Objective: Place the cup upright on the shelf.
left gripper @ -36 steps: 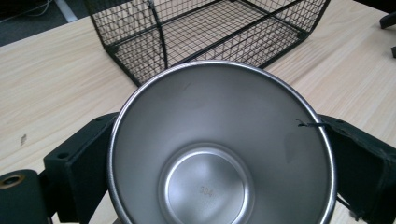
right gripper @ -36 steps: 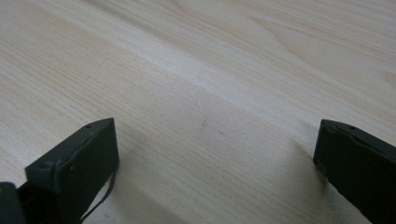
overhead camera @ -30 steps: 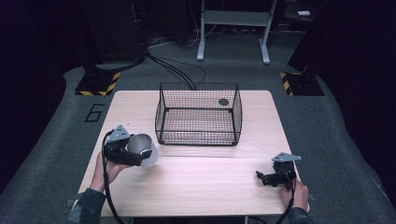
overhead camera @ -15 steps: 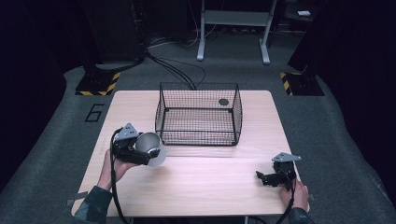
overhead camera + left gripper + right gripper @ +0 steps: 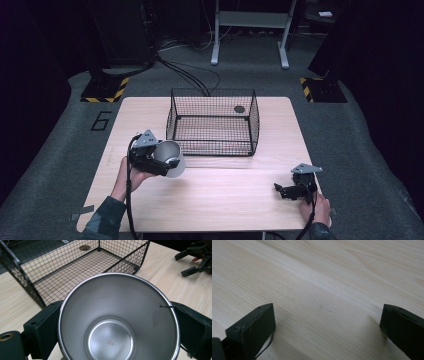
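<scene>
Steel round cup (image 5: 117, 322), clamped in the left gripper (image 5: 150, 156), nears the black wire basket (image 5: 212, 122); clear the rim, then lower. Right gripper (image 5: 292, 190) rests wide, empty.

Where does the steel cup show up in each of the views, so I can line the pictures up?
High view: the steel cup sits left of centre, clamped in the left gripper, just in front of the wire basket.
Left gripper view: the cup is in the lower middle, mouth toward the camera.
Right gripper view: bare table between open jaws.
Shared landmark: the wire basket.
</scene>
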A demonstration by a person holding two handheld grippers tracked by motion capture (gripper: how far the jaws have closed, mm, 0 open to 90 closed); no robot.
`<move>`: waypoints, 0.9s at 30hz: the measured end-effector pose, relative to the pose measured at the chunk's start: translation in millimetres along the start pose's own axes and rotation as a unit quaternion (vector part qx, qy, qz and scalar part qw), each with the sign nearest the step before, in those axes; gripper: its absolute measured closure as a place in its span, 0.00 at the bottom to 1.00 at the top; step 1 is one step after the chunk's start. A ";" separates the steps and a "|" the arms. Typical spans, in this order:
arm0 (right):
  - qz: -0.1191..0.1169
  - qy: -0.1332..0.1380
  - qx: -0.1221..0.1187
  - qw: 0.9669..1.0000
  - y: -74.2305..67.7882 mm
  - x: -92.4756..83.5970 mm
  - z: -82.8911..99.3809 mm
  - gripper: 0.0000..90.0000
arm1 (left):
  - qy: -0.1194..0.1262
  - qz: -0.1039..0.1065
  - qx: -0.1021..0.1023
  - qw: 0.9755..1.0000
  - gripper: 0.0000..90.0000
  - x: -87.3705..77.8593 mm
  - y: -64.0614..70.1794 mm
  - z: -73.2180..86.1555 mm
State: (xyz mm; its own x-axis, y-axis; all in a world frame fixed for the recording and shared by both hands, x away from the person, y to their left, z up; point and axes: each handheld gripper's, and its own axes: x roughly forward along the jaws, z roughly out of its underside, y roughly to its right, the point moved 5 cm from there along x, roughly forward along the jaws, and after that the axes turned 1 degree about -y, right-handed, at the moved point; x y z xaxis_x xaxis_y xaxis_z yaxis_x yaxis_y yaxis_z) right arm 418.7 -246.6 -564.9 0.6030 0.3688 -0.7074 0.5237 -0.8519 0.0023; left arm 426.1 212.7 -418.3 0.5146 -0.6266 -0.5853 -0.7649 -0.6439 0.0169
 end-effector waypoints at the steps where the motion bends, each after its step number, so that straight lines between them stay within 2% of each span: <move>1: 0.000 0.000 0.000 1.000 0.0 0.0 0.0 0.00 | 0.000 0.002 0.002 1.000 0.07 1.1 1.2 -2.1; 8: 0.000 0.000 0.000 1.000 0.0 0.0 0.0 0.00 | -0.002 0.012 0.017 1.000 0.07 7.2 8.1 -14.6; 27: 0.000 0.000 0.000 1.000 0.0 0.0 0.0 0.00 | 0.003 0.023 0.032 0.999 0.07 19.5 14.9 -40.8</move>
State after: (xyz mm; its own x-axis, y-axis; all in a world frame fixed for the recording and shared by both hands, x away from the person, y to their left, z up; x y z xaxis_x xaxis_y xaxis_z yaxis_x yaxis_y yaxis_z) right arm 418.7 -246.6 -564.9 0.6025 0.3691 -0.7077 0.5237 -0.8519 0.0016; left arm 440.6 173.0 -396.4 0.4811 -0.6570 -0.5804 -0.8107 -0.5853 -0.0095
